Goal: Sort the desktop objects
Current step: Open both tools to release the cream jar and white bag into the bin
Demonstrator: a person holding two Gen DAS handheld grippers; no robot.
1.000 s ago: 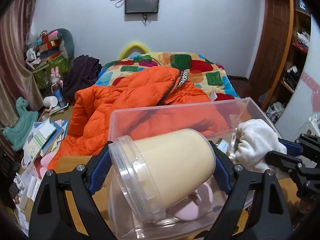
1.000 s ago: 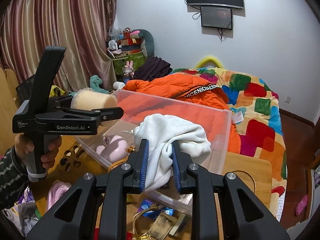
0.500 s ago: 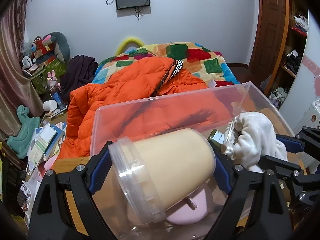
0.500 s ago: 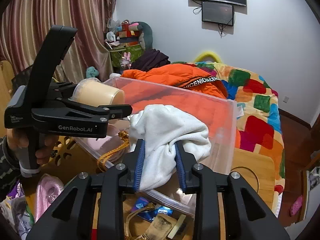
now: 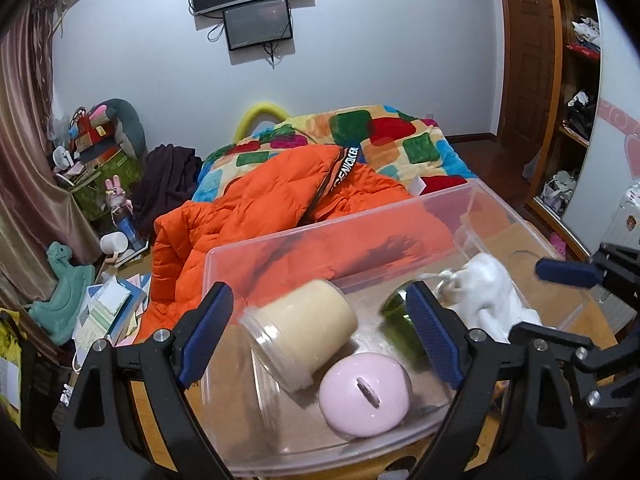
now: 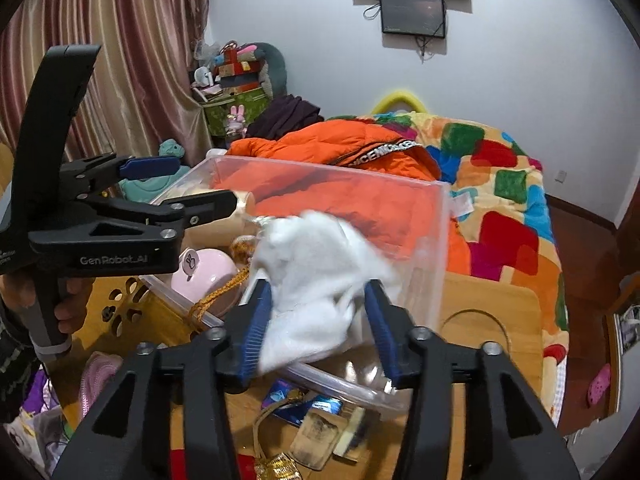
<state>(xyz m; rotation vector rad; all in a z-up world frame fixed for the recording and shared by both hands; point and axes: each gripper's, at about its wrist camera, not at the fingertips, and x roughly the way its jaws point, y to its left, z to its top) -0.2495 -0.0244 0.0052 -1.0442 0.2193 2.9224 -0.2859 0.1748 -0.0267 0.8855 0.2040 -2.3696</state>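
Observation:
A clear plastic bin point(image 5: 280, 244) point(image 6: 424, 216) stands on the wooden desk. My left gripper point(image 5: 320, 328) is open above the bin's near side; a cream jar point(image 5: 304, 332) lies tilted inside the bin, free of the pads. A pink round box point(image 5: 366, 394) point(image 6: 208, 272) and a green object point(image 5: 396, 320) also lie in the bin. My right gripper point(image 6: 318, 320) is open over the bin's right end; a white cloth point(image 6: 316, 272) point(image 5: 488, 296) hangs blurred between its pads, not clamped.
An orange jacket point(image 5: 272, 208) and a patchwork blanket point(image 6: 504, 184) lie on the bed behind the bin. Small packets and a gold chain point(image 6: 304, 432) lie on the desk point(image 6: 480, 320) in front of the bin. Books and toys point(image 5: 104, 304) clutter the left.
Both grippers have opened. The cream jar dropped out of the left gripper into the bin. The right gripper let go of the white cloth, which is falling into the bin.

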